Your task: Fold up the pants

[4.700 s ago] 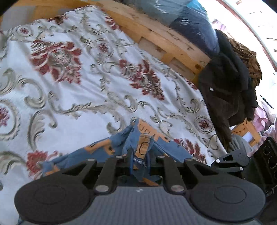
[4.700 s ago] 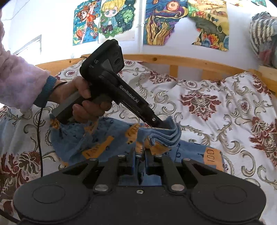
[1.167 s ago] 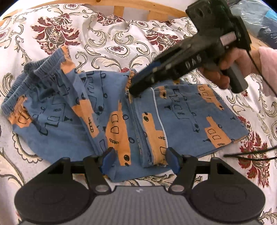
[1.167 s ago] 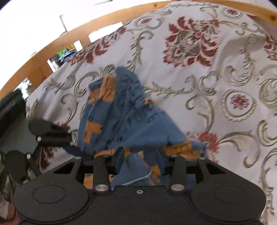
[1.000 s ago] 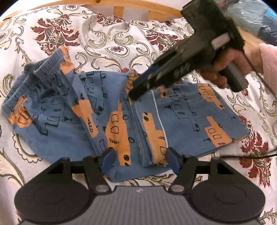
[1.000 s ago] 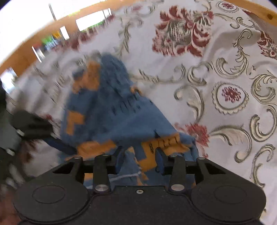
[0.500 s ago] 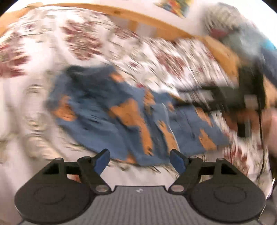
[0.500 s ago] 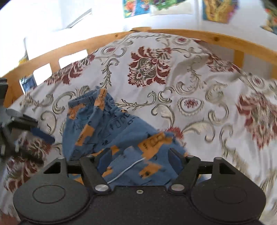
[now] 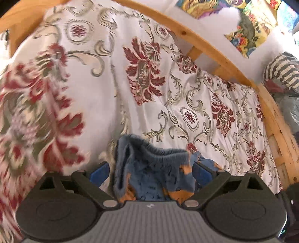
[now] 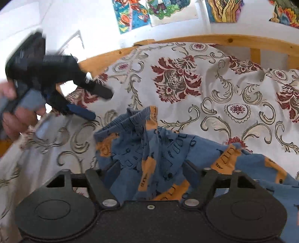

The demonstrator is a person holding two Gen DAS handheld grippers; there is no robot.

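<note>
Floral bedspread (image 9: 104, 104) over a wooden bed frame (image 10: 233, 40), posters (image 10: 134, 15) above. Blue-and-orange pants (image 10: 153, 149) lay rumpled on it — waistband bunched between the left gripper (image 9: 150, 171) fingers, spread wide. Right gripper (image 10: 150, 172) likewise wide, gripping nothing, cloth just ahead.

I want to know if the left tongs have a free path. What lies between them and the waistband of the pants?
Only floral bedspread. In the right wrist view, the left tongs hover open beyond the waistband of the pants, apart from it.

Blue pants (image 10: 168, 147) with orange patches, white red-floral bedspread (image 10: 214, 89)
</note>
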